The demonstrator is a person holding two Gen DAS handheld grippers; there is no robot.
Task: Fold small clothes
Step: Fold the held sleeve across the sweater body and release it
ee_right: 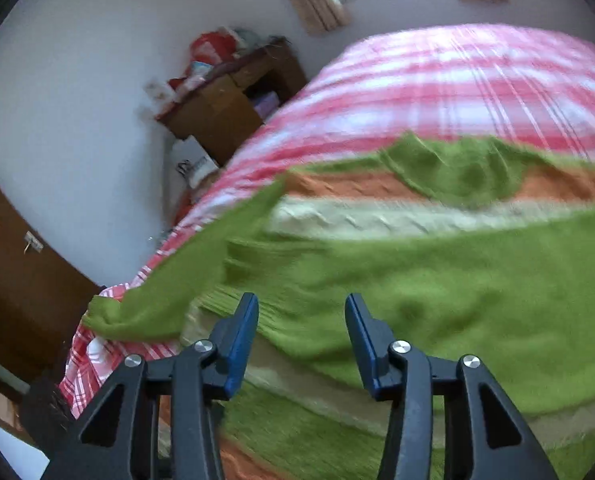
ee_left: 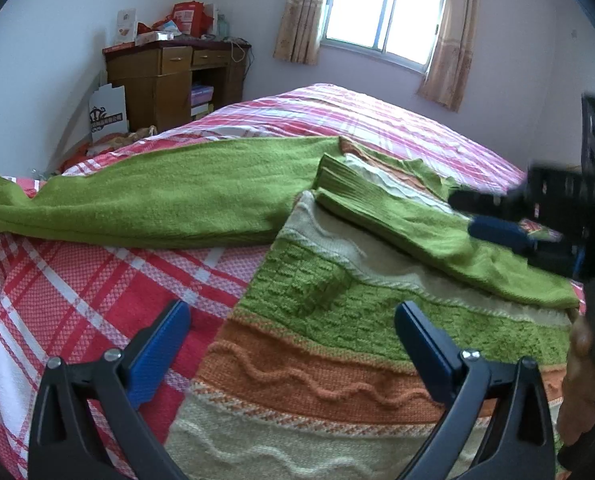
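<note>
A knitted sweater (ee_left: 337, 328) with green, orange and cream bands lies on the bed. One green sleeve (ee_left: 145, 196) stretches out to the left. The other green sleeve (ee_left: 437, 236) is folded across the body. My left gripper (ee_left: 293, 320) is open and empty, just above the sweater's lower left part. My right gripper (ee_right: 301, 312) is open and empty over the folded sleeve (ee_right: 437, 280); it also shows at the right of the left wrist view (ee_left: 497, 232). The right wrist view is blurred.
The bed has a red, pink and white plaid cover (ee_left: 77, 280). A wooden desk (ee_left: 169, 80) with boxes on it stands by the far wall, left of a curtained window (ee_left: 381, 8). A brown door (ee_right: 13, 280) is at the left.
</note>
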